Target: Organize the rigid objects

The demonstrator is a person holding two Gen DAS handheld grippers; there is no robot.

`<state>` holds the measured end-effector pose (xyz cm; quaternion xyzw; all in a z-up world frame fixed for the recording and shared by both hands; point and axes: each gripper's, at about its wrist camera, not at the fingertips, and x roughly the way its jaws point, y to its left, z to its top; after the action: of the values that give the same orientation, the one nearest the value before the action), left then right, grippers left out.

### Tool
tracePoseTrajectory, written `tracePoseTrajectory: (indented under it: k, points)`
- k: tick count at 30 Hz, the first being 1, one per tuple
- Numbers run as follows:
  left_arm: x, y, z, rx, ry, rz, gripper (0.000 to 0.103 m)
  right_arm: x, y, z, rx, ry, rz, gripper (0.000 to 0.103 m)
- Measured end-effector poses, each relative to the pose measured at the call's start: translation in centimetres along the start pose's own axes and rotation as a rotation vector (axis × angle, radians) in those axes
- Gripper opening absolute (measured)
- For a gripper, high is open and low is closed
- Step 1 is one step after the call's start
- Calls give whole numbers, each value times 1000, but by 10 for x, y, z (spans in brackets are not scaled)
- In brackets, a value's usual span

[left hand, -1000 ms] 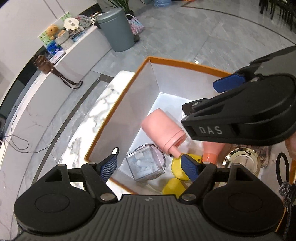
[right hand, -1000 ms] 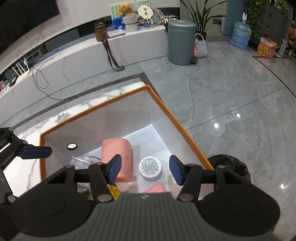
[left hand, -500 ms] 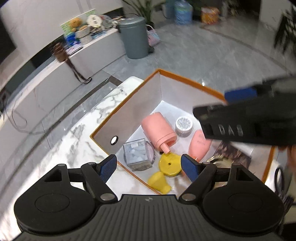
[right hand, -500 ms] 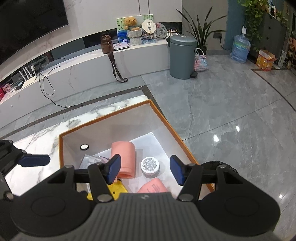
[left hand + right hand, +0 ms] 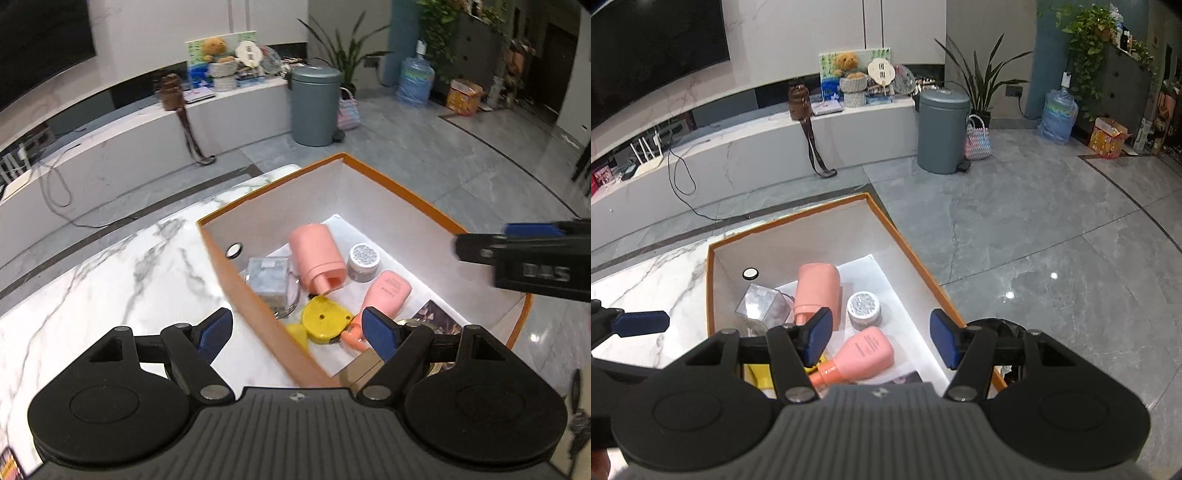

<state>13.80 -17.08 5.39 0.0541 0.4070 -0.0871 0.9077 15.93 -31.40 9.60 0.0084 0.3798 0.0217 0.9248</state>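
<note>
An orange-rimmed white box (image 5: 280, 206) stands on a marble table (image 5: 110, 280). Inside lie a large pink bottle (image 5: 314, 254), a silver-lidded jar (image 5: 364, 258), a small pink bottle (image 5: 386, 291), a clear cube (image 5: 267, 277) and a yellow round piece (image 5: 325, 321). My left gripper (image 5: 297, 332) hovers over the box's near corner, its jaws opening with nothing held. My right gripper (image 5: 881, 336) is open above the box's (image 5: 790, 243) right side, over the small pink bottle (image 5: 866, 350), and holds nothing. A blue finger (image 5: 532, 229) of it shows at the right of the left wrist view.
A gold round item (image 5: 439, 369) lies at the box's near end. A black bag (image 5: 993, 326) sits on the floor beside the box. Further off stand a grey bin (image 5: 943, 131), a low white ledge (image 5: 738, 162) with a brown bag (image 5: 799, 101), and a plant (image 5: 979, 81).
Both grippers have pulled back and upward from the box, so more of it shows. The left one has rolled level and its jaws stand slightly wider. The objects have not moved.
</note>
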Motion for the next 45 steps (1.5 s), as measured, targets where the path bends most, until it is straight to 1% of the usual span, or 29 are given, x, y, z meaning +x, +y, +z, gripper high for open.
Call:
tracePoseTrajectory:
  k: [3,5,7,9,12,14,19,21,26,35,45]
  points:
    - [-6,1,-9,-21,-5,33,96,-13,-5,-13,6,-13,12,59]
    - [-8,0,-14,-26,-22,38,96,-21,-7,-25,11,-13,18,59]
    - [-9,-1,-20,-30,-33,30,96,-26,-7,-37,16,-12,13,60]
    - [-9,-4,-25,-20,-38,18,96,-32,-6,-49,12,-11,-3,67]
    - [-9,-10,-33,1,-47,9,96,-41,-7,-63,14,-13,-5,67]
    - [-9,-10,-37,0,-36,0,96,-43,-5,-68,7,-15,-11,67]
    - [-11,-1,-37,-62,-18,-26,99,-38,-3,-73,-23,-8,-45,67]
    - [-13,0,-38,-72,-22,-25,100,-38,-3,-73,-26,-10,-51,68]
    - [-16,-6,-39,-61,-28,-10,100,-39,1,-75,-35,-15,-54,71]
    - [-19,-9,-38,-46,-33,2,100,-36,3,-77,-44,-13,-62,72]
    - [-18,-12,-38,-34,-35,-3,100,-38,2,-77,-45,-12,-64,73]
